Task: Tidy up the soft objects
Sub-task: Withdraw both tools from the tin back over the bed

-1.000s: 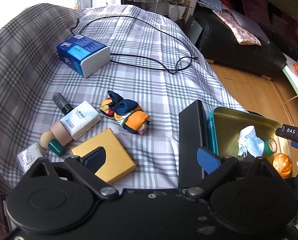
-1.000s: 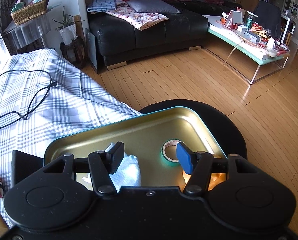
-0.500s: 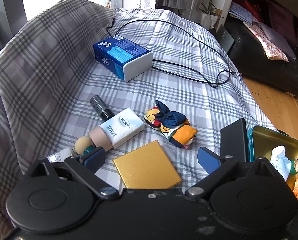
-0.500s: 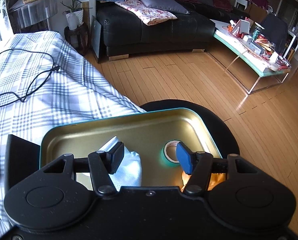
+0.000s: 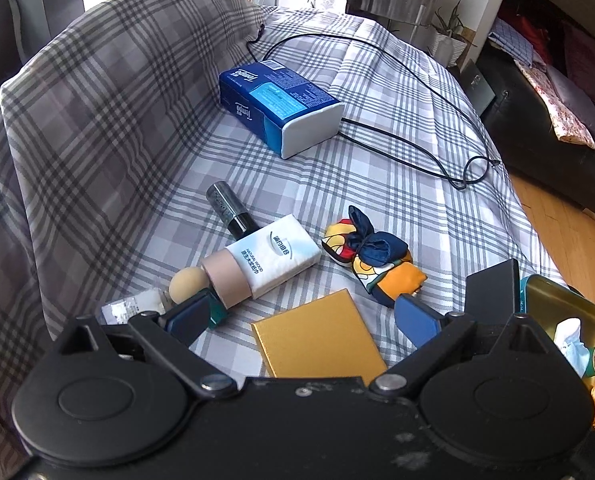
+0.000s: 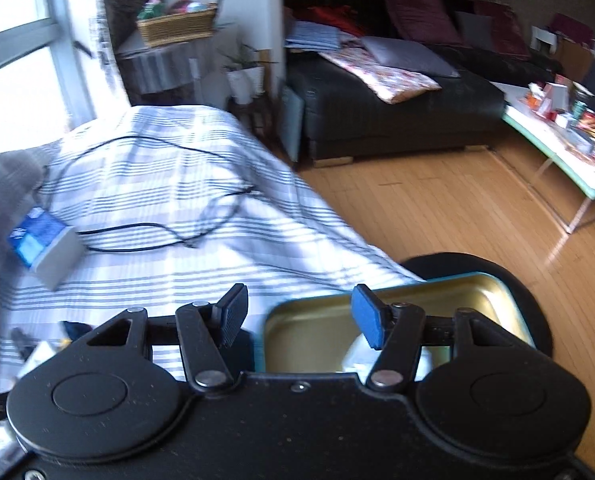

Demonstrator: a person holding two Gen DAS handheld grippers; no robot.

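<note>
Left tool [image 5: 303,316]: jaws spread, nothing held, above gold box [image 5: 321,340].
Right tool [image 6: 297,314]: released, empty, over tray [image 6: 493,284] edge.
Knotted fabric bundle [image 5: 373,258]: on plaid-covered bed, near left tool.
Risk: tool snags bedcover, or nudges hard clutter beside bundle.

Right gripper [image 6: 297,314] jaws apart, nothing between pads. Gold tray [image 6: 309,336] with teal rim directly under right finger, white soft item inside (mostly hidden behind gripper body). Plaid-covered surface [image 6: 169,264] ahead-left. Blue tissue pack [image 6: 43,246] far left, black cable [image 6: 149,236] looping beside it. Dark sofa [image 6: 397,120] beyond, wooden floor to right. Picture motion-blurred.
</note>
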